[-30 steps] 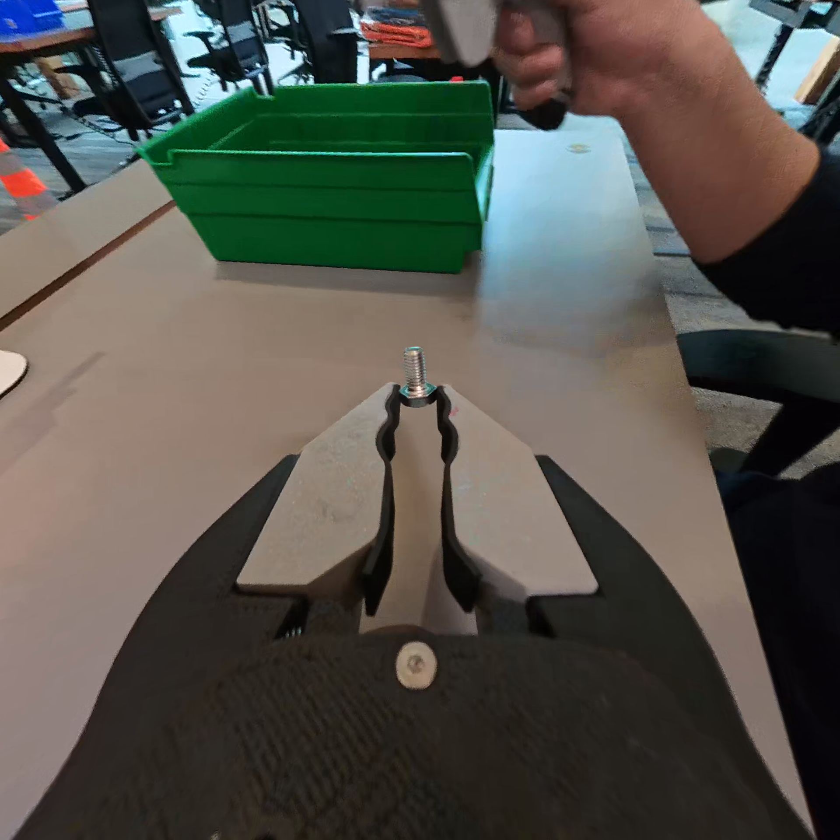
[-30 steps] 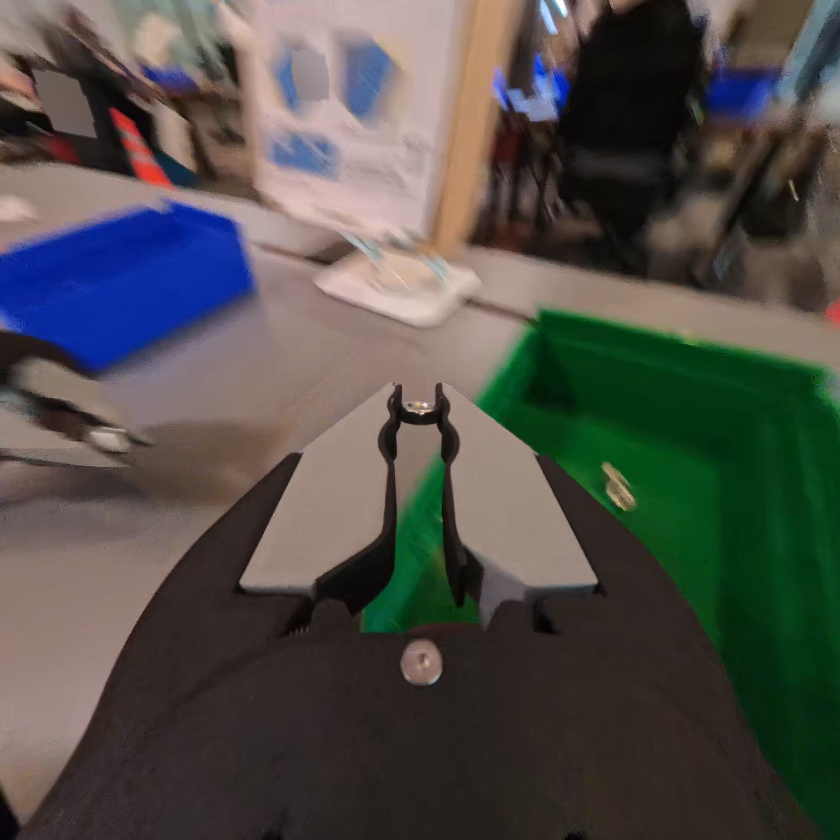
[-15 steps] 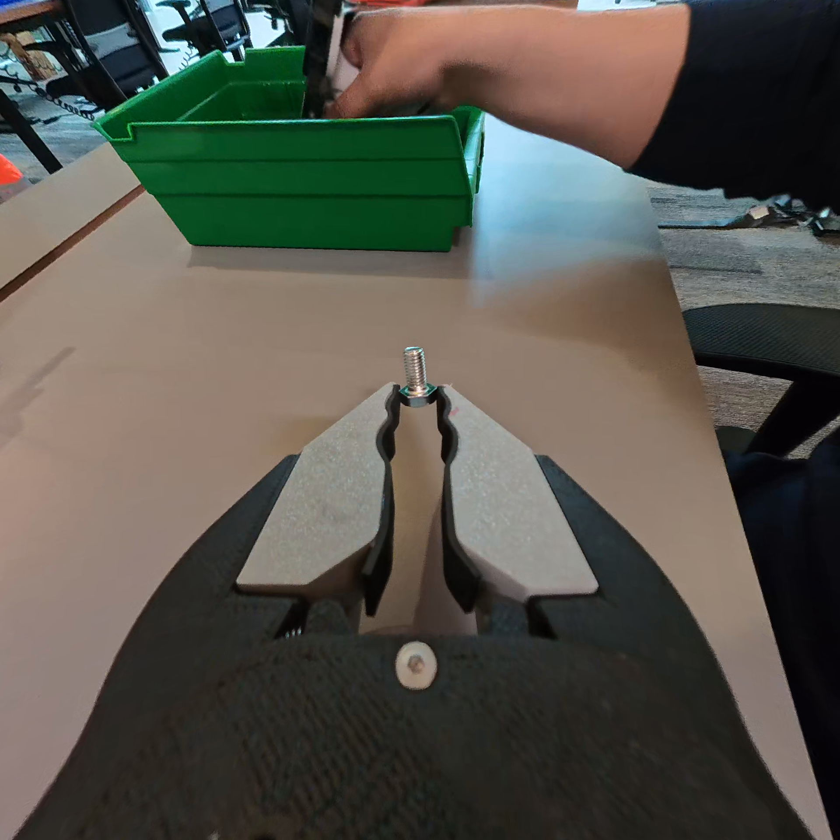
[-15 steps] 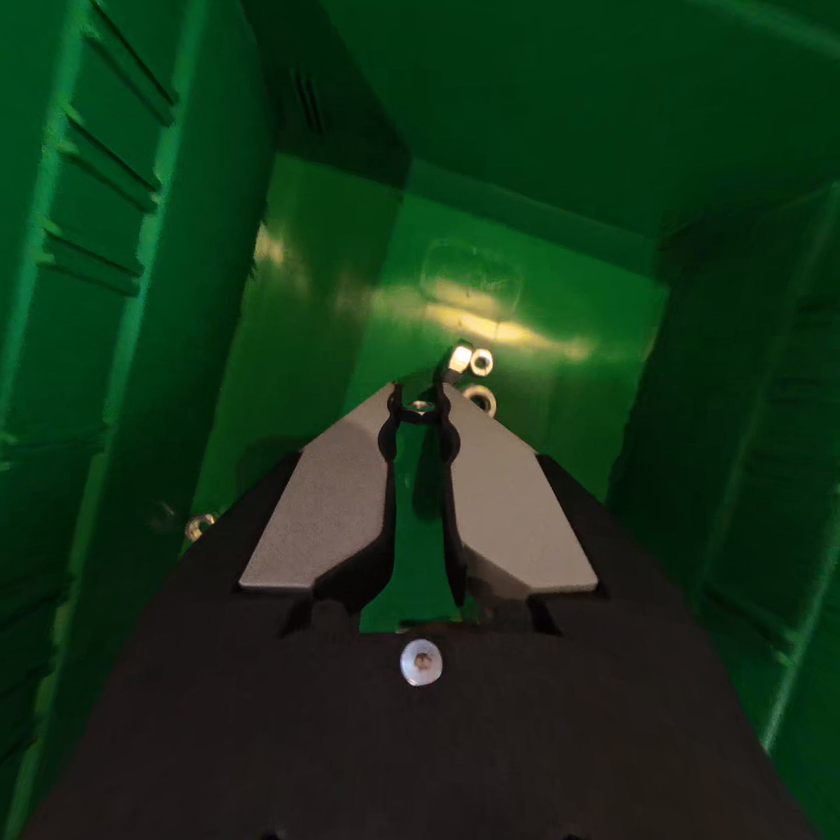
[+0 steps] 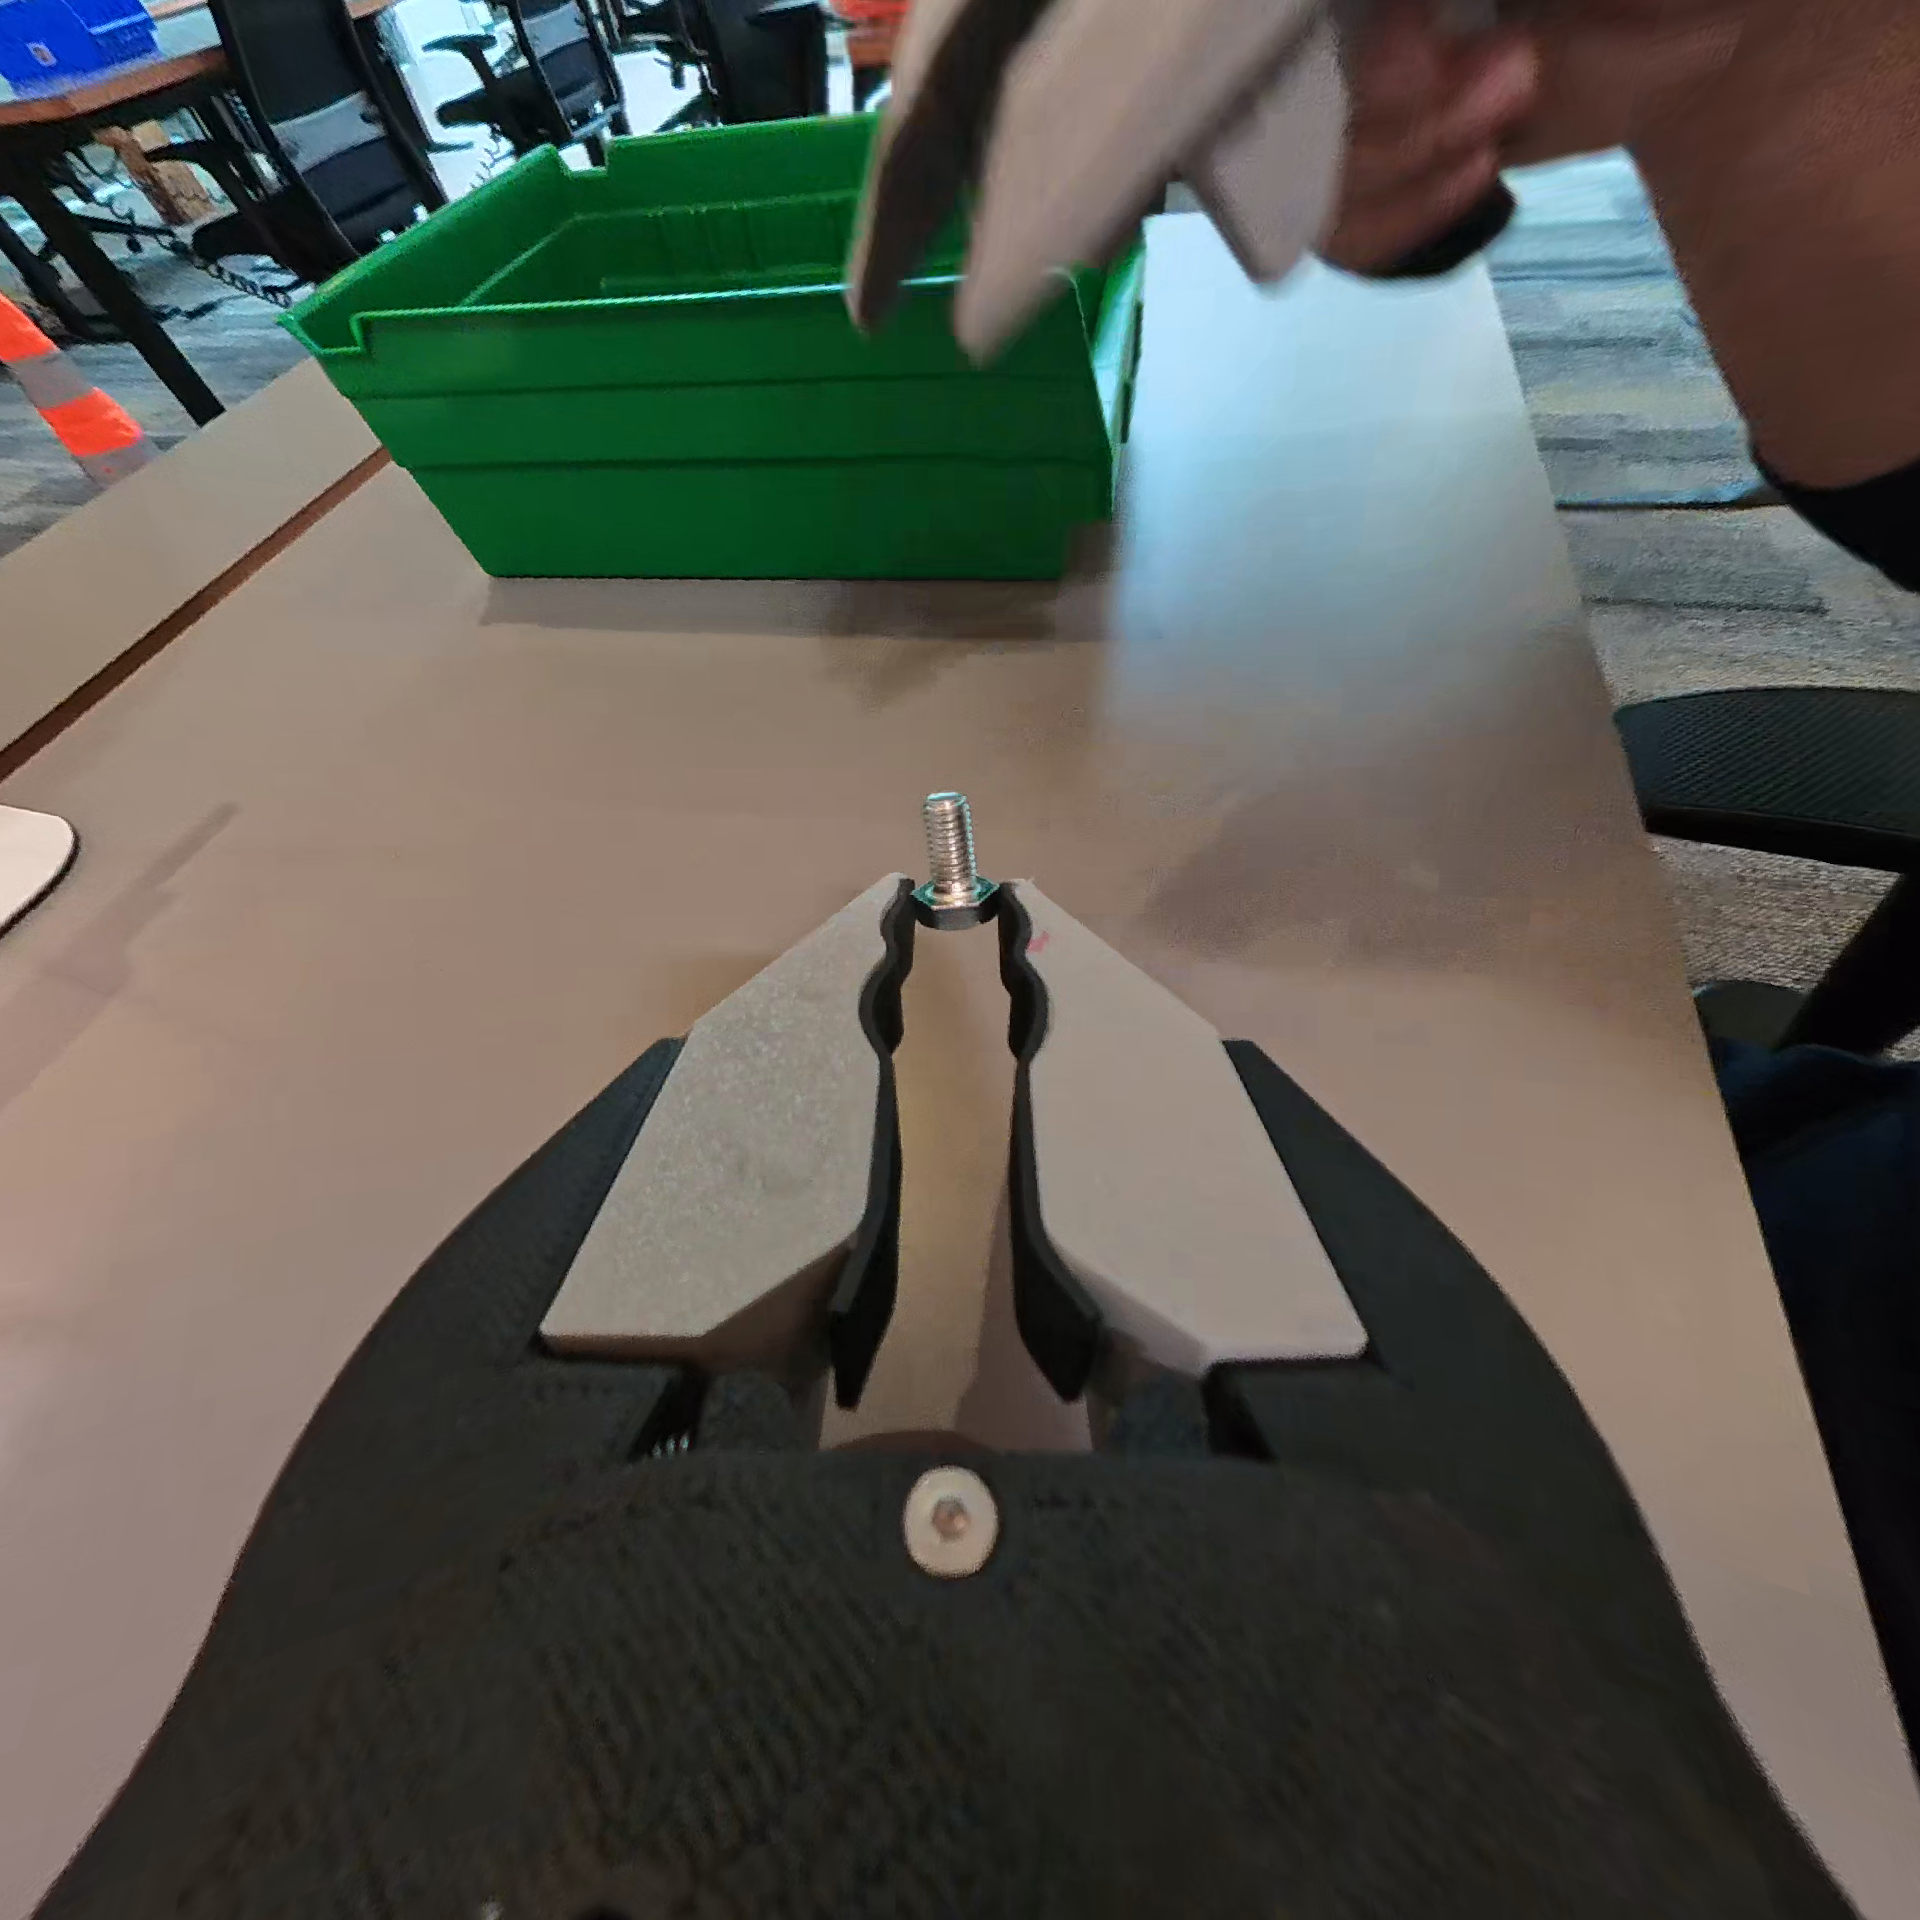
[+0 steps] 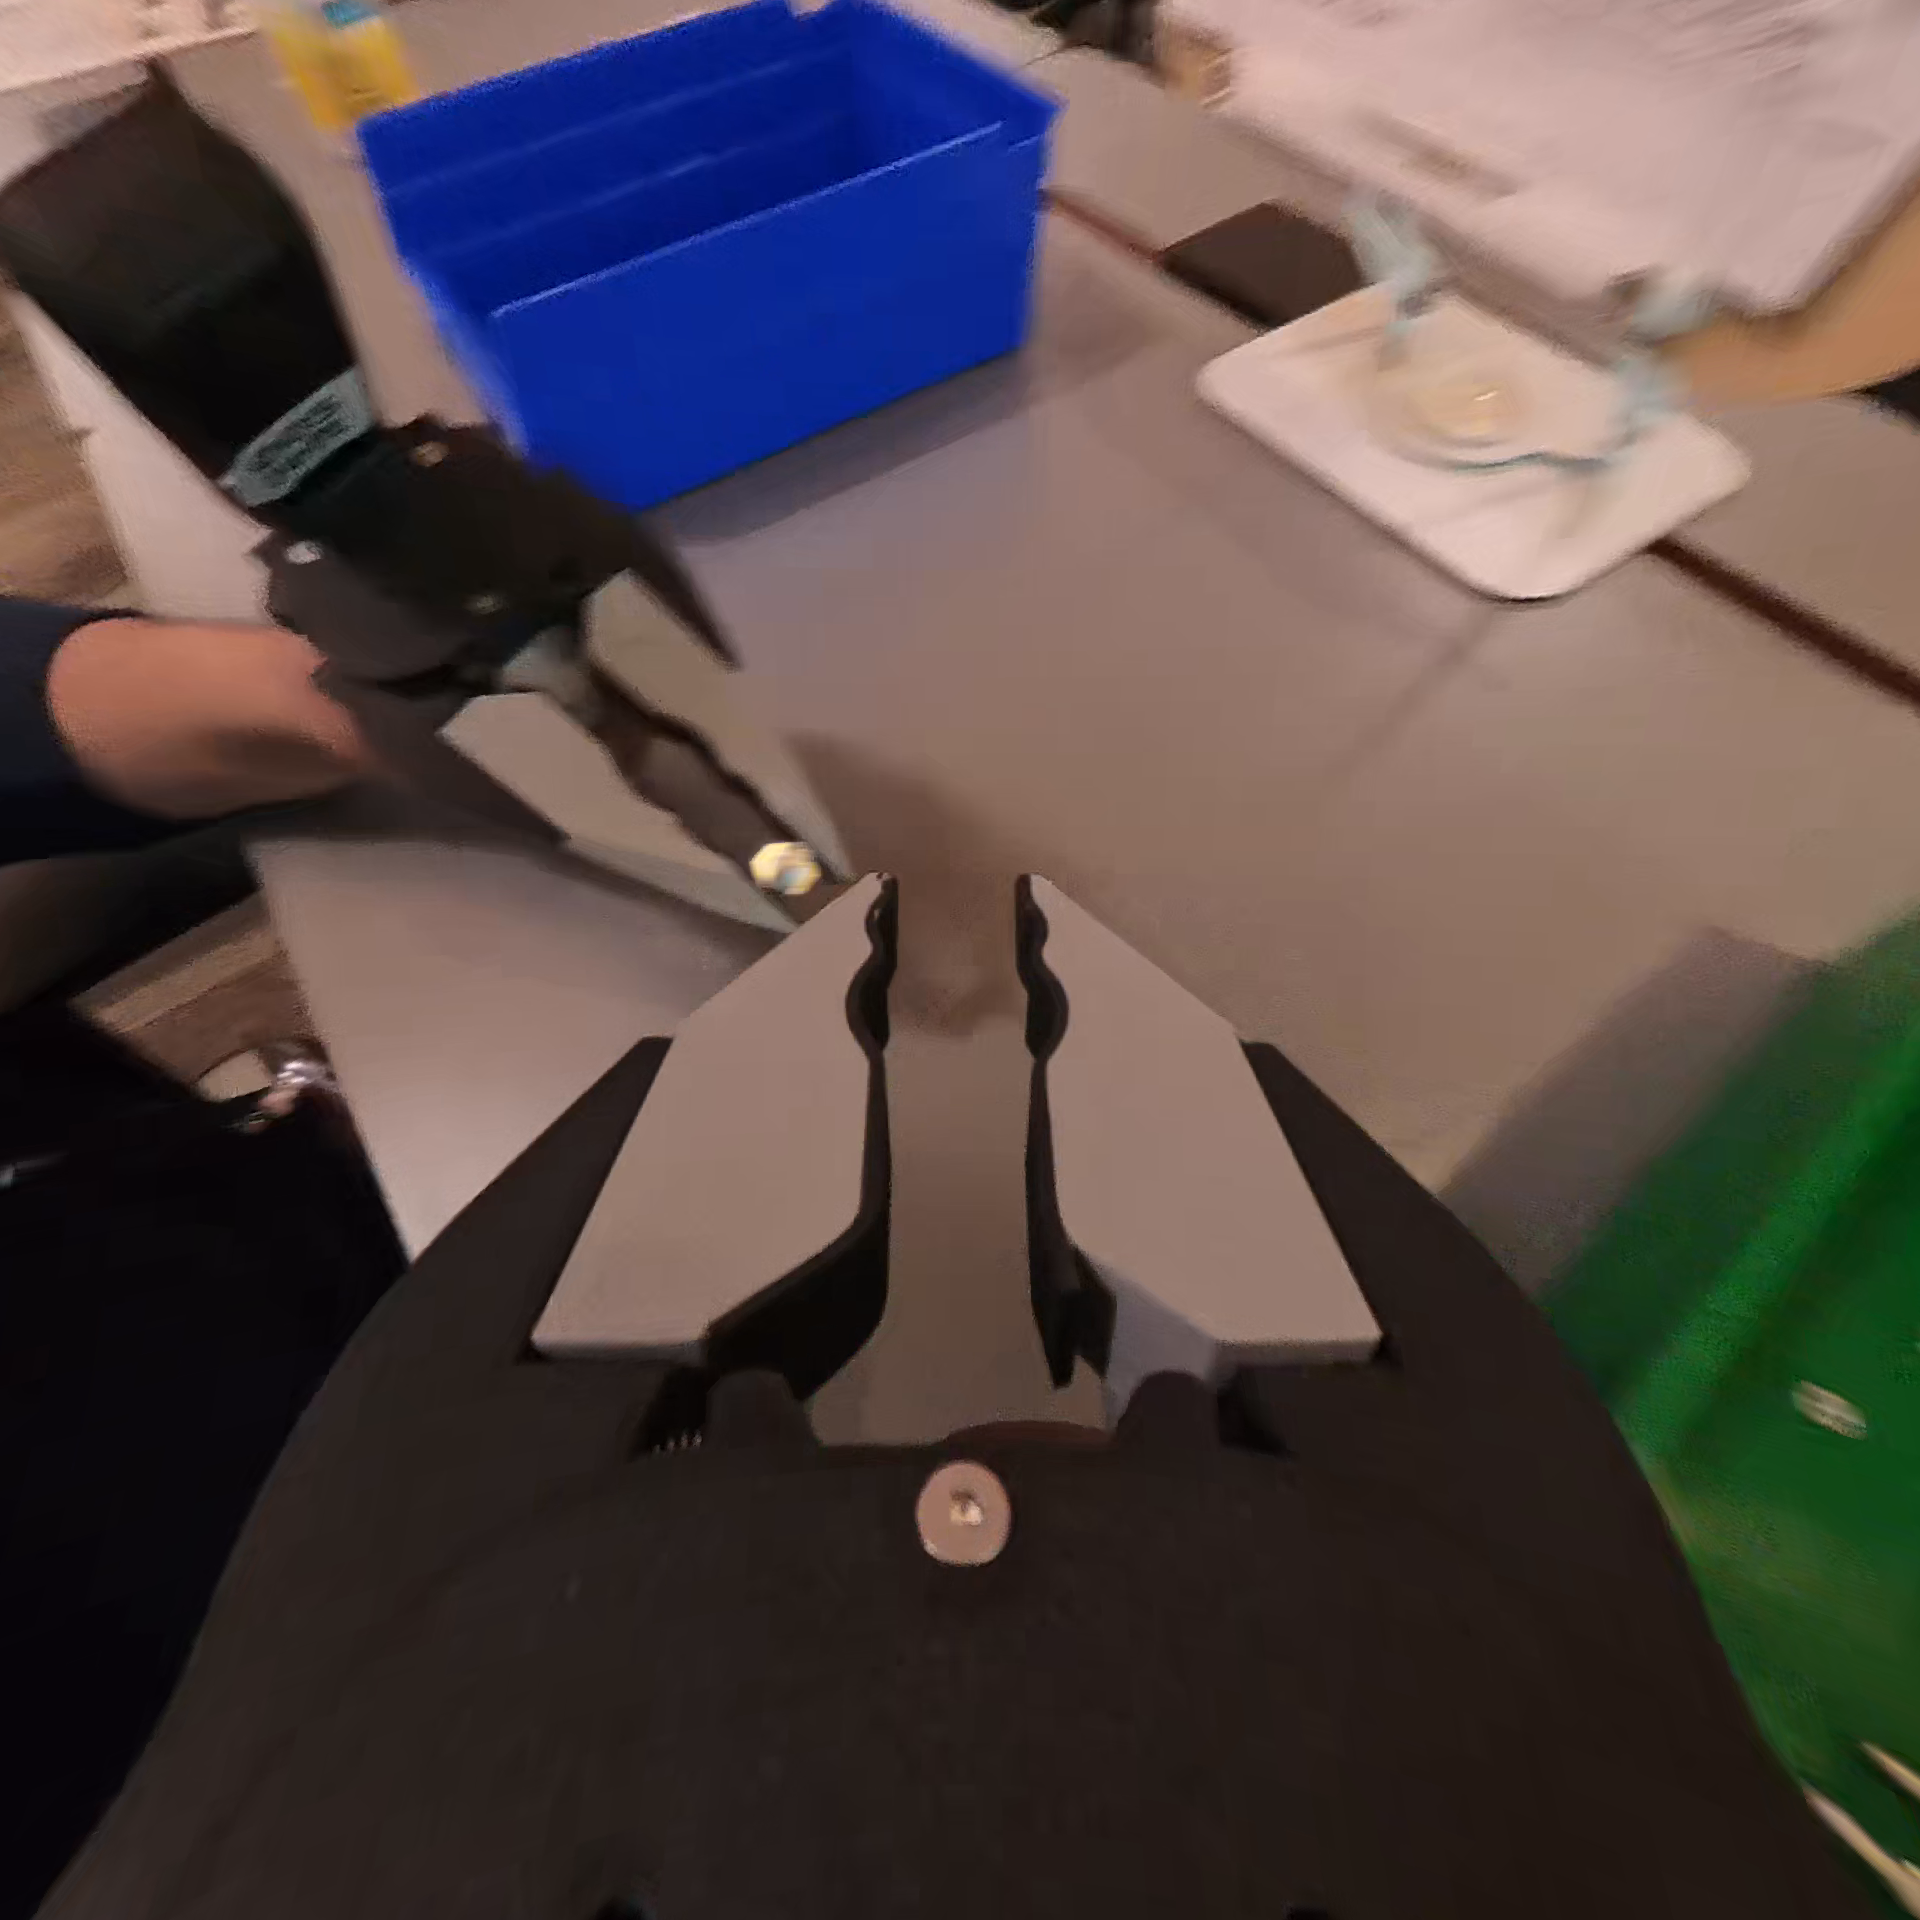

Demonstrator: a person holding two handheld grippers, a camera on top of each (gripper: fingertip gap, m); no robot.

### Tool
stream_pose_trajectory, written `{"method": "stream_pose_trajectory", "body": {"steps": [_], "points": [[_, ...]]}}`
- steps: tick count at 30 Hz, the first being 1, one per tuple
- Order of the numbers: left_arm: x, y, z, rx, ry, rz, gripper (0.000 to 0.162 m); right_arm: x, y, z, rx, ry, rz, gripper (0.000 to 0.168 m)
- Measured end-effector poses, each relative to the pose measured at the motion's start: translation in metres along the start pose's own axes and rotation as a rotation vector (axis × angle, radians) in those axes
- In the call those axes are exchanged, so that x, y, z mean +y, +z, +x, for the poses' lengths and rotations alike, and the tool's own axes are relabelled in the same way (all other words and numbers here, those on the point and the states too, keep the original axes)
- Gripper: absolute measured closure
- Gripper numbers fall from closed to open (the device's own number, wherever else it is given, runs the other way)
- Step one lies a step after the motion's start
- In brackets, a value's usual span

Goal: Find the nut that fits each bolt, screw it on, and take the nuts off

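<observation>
The left gripper (image 5: 956, 914) is clamped on the hex head of a bolt (image 5: 948, 854), whose threaded shank stands upright above the fingertips with no nut on it. Below it lies the grey-brown table (image 5: 520, 779), and farther ahead on the table sits a green bin (image 5: 748, 457) with its open top facing up. Above the bin's right part, the right gripper (image 5: 914, 312) hangs in the air, blurred, held by a hand (image 5: 1455, 135) at the upper right. In the right wrist view the right gripper (image 6: 951, 883) has its jaws apart with nothing between them, only bare table showing through the gap. Just left of its tips is the left gripper (image 6: 800, 878), with the bolt head (image 6: 781, 868) showing pale at its tip, though blur makes the detail hard to read. Beyond it a blue bin (image 6: 727, 270) stands on the table, a white tray (image 6: 1475, 457) lies to the right, and the green bin's wall (image 6: 1766, 1351) fills the lower right.
</observation>
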State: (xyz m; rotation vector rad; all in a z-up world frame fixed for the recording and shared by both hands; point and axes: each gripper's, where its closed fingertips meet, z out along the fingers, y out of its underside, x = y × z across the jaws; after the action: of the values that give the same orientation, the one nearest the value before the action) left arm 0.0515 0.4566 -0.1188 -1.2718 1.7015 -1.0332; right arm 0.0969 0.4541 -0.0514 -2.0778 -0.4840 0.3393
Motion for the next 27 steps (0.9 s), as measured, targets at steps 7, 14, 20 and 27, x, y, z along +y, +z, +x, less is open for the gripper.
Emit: {"method": "stream_pose_trajectory", "body": {"steps": [7, 14, 20, 27], "points": [[0.0, -0.002, -0.005, -0.068, 0.085, -0.006, 0.148, 0.018, 0.052, -0.039, -0.153, 0.163, 0.012, 0.152], [0.002, 0.0, -0.007, -0.142, 0.179, -0.045, 0.148, 0.022, 0.07, -0.045, -0.184, 0.197, 0.006, 0.163], [0.0, -0.001, -0.011, -0.172, 0.167, -0.027, 0.156, 0.013, 0.05, -0.033, -0.113, 0.162, 0.063, 0.164], [0.02, 0.002, -0.02, -0.153, 0.061, -0.118, 0.138, 0.016, -0.078, 0.109, 0.449, 0.142, 0.115, 0.164]]}}
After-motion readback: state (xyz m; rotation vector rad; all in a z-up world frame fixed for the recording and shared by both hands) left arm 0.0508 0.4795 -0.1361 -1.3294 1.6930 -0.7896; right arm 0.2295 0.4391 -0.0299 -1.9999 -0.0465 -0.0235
